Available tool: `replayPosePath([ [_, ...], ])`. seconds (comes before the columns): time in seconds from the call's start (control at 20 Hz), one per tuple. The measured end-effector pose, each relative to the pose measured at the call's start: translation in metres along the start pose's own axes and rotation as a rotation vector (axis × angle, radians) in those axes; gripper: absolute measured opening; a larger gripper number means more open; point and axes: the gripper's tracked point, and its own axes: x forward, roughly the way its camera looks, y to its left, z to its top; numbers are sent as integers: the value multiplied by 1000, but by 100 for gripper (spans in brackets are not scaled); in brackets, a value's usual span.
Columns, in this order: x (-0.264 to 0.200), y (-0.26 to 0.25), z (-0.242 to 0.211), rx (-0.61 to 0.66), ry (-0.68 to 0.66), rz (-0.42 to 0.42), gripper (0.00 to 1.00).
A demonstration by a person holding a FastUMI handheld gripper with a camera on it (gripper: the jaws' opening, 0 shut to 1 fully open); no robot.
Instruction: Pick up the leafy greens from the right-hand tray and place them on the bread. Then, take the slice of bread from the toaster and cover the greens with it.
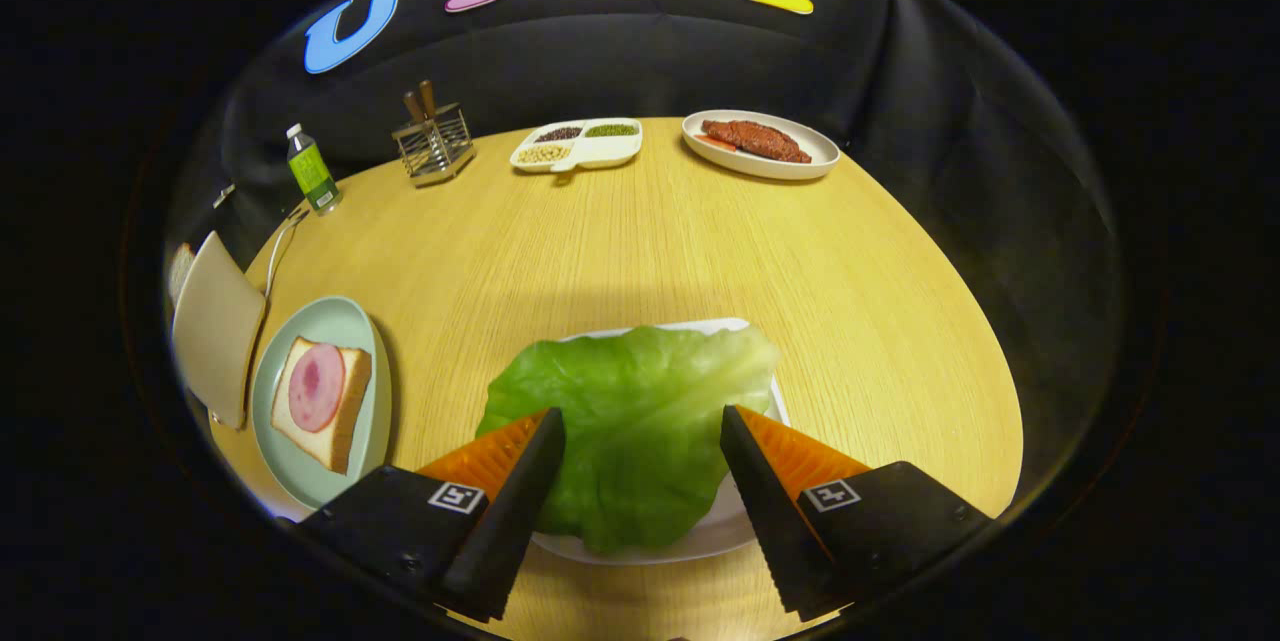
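While the gripper (642, 431) hovers with jaws spread wide, gripping nothing, the lettuce leaf (630, 421) lies between them on a white tray (700, 543). Beside it, a pale green plate (345, 321) holds bread (345, 406) topped with ham (316, 386). Across the worktop (650, 241) sits a plate of meat (760, 143).

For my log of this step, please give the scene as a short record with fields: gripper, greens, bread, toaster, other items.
gripper: gripper open, fingers either side of the greens
greens: lettuce leaf on its white tray, between the fingers
bread: bread slice topped with pink ham on a pale green plate
toaster: toaster beside that plate
other items: bottle, utensil rack, divided dish, meat plate across the wooden table
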Motion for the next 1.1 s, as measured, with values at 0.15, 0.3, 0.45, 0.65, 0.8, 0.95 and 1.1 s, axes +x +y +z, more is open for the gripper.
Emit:
replayPosePath([
  [0.15, -1, 2, 1, 1, -2, -4, 93],
  [0.3, 1, -3, 0, 6, 6, -12, 72],
  [0.45, 0, -2, -1, -6, 6, -2, 36],
  [0.65, 2, -6, 0, 29, 9, 12, 15],
  [0.8, 3, -6, 0, 32, 17, 34, 8],
  [0.95, -3, -7, 4, 11, 17, 43, 6],
  [1.1, -19, -11, 21, -18, -35, 18, 6],
])
